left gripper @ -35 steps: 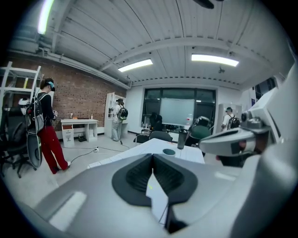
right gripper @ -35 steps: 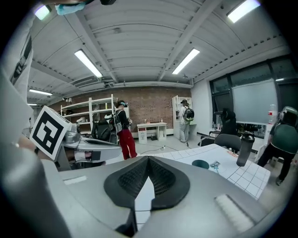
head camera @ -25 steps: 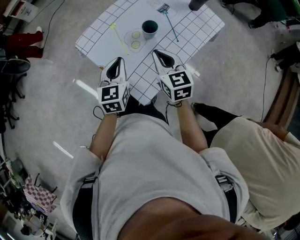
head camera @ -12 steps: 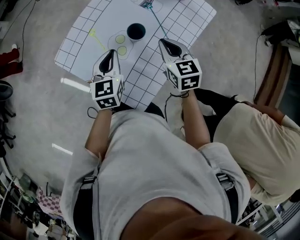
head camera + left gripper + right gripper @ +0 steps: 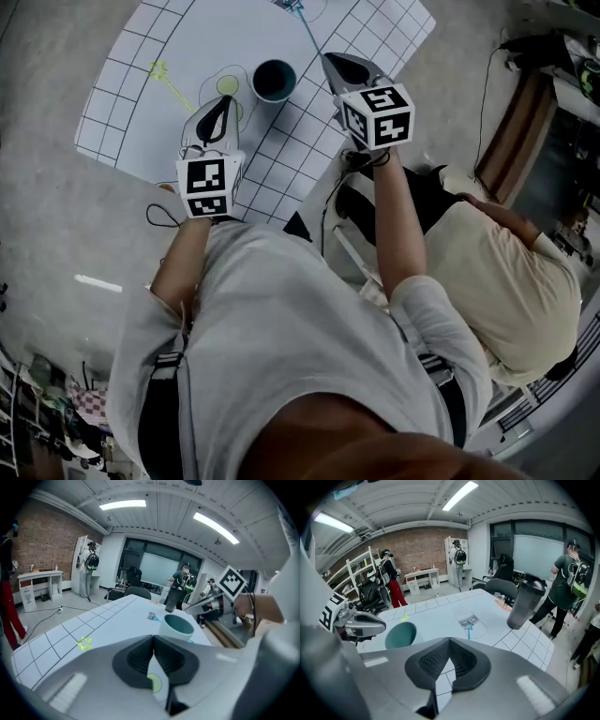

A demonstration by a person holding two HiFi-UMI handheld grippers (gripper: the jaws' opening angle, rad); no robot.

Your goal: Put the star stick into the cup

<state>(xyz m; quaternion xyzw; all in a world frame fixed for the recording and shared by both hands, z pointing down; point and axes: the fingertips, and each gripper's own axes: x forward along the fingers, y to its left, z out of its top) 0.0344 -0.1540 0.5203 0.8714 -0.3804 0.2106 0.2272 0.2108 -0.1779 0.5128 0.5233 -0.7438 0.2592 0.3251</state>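
**Q:** Where is the star stick lying?

**A:** The yellow-green star stick point(image 5: 169, 82) is lying flat on the gridded white table point(image 5: 187, 37). It is sitting left of the cup point(image 5: 274, 80) and apart from it, with nothing touching it.

**Q:** What is the cup doing?

**A:** The teal cup is standing upright and is looking empty. A green circle point(image 5: 228, 85) printed on the table is showing just to its left.

**Q:** And the grippers?

**A:** The left gripper point(image 5: 217, 105) is hovering over the table's near part, close to that circle. Its jaws are pressing together on nothing. The right gripper point(image 5: 342, 66) is hovering right of the cup, also clenched and carrying nothing.

**Q:** Anything else?

**A:** A teal stick point(image 5: 305, 23) is lying beyond the cup, and a dark bottle point(image 5: 525, 599) is standing at the far edge. A second person point(image 5: 497, 272) is sitting at the right.
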